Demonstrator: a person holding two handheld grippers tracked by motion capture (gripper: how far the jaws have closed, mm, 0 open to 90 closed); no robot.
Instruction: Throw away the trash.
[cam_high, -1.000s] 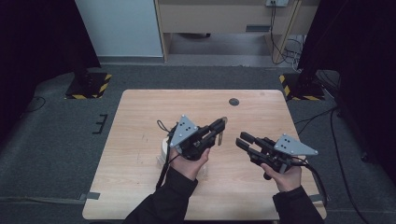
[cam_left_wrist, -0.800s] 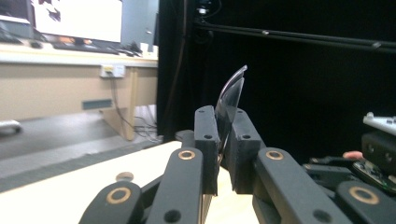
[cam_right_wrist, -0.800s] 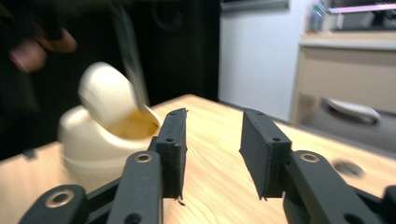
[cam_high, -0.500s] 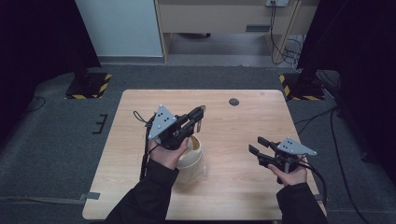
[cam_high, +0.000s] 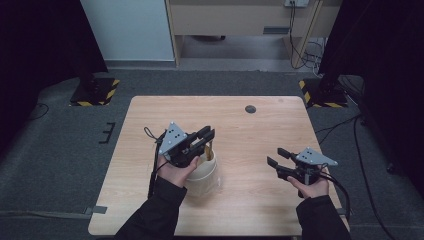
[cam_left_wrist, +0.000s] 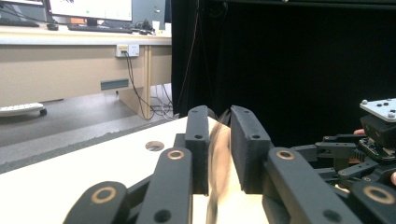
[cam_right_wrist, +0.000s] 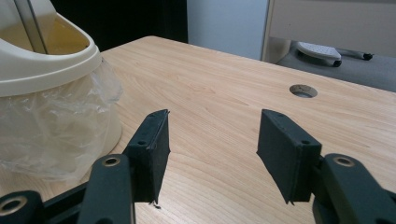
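A small cream bin (cam_high: 204, 175) with a clear plastic liner stands left of the table's middle; it is also at the left of the right gripper view (cam_right_wrist: 46, 65). My left gripper (cam_high: 208, 138) hovers over its mouth. A thin tan thing (cam_left_wrist: 218, 154) lies blurred between the jaws, which have just been opening and stand slightly apart; it hangs over the bin (cam_high: 209, 150). My right gripper (cam_high: 276, 156) rests low near the table's right front. Its jaws (cam_right_wrist: 212, 122) have just been opening and are open, with only bare wood between them.
The light wooden table (cam_high: 250, 130) has a round cable hole (cam_high: 250, 109) near its far edge. Yellow-and-black stand feet (cam_high: 95, 92) sit on the grey floor at both far corners. A desk and cables stand beyond the table.
The two grippers were close together at the table's middle. The left has moved left and now sits over the bin. The right has moved right and down, and its jaws have spread.
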